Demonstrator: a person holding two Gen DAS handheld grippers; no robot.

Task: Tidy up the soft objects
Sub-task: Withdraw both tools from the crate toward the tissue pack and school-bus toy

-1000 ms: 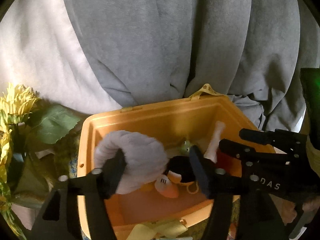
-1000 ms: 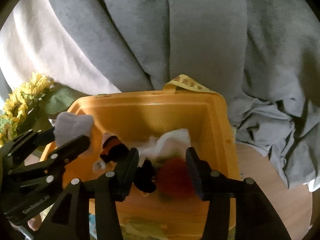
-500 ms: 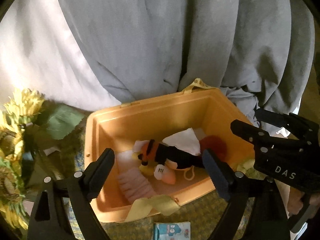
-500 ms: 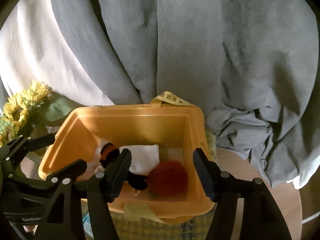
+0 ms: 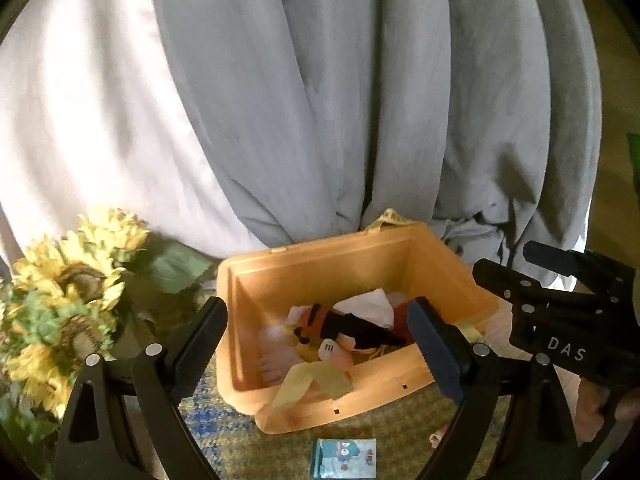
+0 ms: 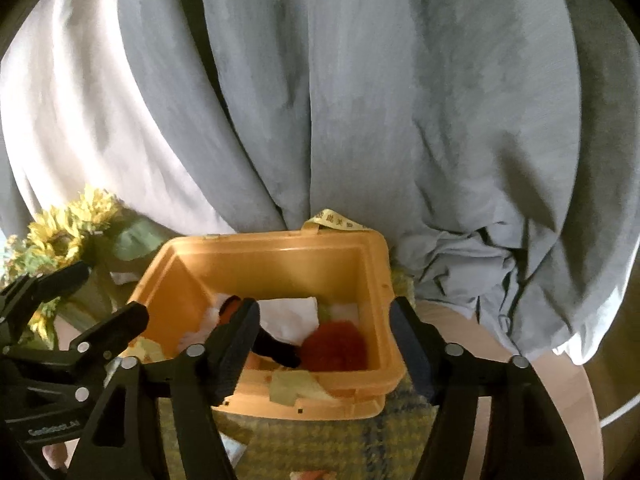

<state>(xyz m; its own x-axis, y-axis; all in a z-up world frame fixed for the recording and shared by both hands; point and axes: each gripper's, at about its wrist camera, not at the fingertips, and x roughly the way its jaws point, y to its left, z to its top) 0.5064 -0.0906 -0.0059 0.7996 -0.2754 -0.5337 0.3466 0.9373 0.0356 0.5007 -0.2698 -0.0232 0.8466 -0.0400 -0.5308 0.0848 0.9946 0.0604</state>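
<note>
We see the soft things gathered inside the orange bin (image 5: 440, 280): a black and orange plush toy (image 5: 344, 326) lies across the middle, a white cloth (image 5: 368, 304) sits just behind it, a red fuzzy ball (image 6: 334, 344) rests against the near right corner in the right wrist view, and a pale pink piece (image 5: 276, 360), too blurred for us to name with confidence, lies at the left end. A yellow ribbon (image 5: 316, 380) hangs over the bin's near rim.

Our left claw (image 5: 316, 348) hovers in front of the bin with its jaws wide apart and nothing between the pads. Our right claw (image 6: 324, 348) is likewise clear of the toys, and its jaws are opening with nothing held.

The bin stands on a yellow and blue woven mat (image 5: 400, 432) on the counter (image 6: 560, 384). A small printed packet (image 5: 344, 458) lies on the mat just in front of the bin. Sunflowers (image 5: 68, 280) stand to the bin's left. Behind everything hang a grey curtain (image 5: 360, 100) and a white curtain (image 5: 80, 120).
</note>
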